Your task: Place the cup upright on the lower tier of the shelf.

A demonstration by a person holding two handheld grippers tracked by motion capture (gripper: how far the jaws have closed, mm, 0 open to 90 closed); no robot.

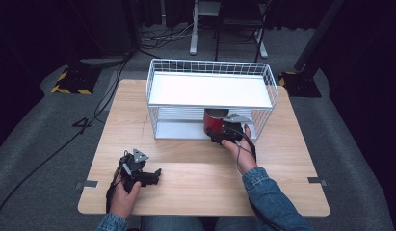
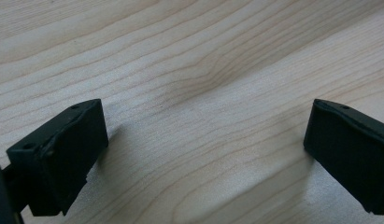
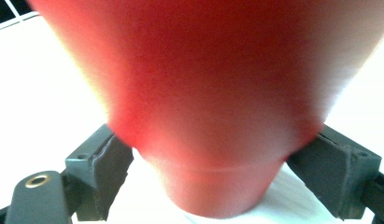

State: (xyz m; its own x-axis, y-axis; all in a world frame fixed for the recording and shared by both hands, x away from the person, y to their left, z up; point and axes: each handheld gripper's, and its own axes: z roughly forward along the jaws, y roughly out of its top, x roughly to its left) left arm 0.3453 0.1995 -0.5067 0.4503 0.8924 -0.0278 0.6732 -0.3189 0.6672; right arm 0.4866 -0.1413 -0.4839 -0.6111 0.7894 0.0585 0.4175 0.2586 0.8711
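Right gripper (image 1: pixel 223 131), jaws clamped on either side of a red cup (image 1: pixel 214 122) near its base, as the right gripper view shows. The right hand (image 1: pixel 244 151) extends forward with the forearm angled in from below, holding the cup on the lower shelf of the white wire rack (image 1: pixel 211 67). Left gripper (image 1: pixel 154 174), jaws spread wide with nothing between them, rests low over the wooden table (image 1: pixel 195 192), left hand (image 1: pixel 125 190) near the front edge.
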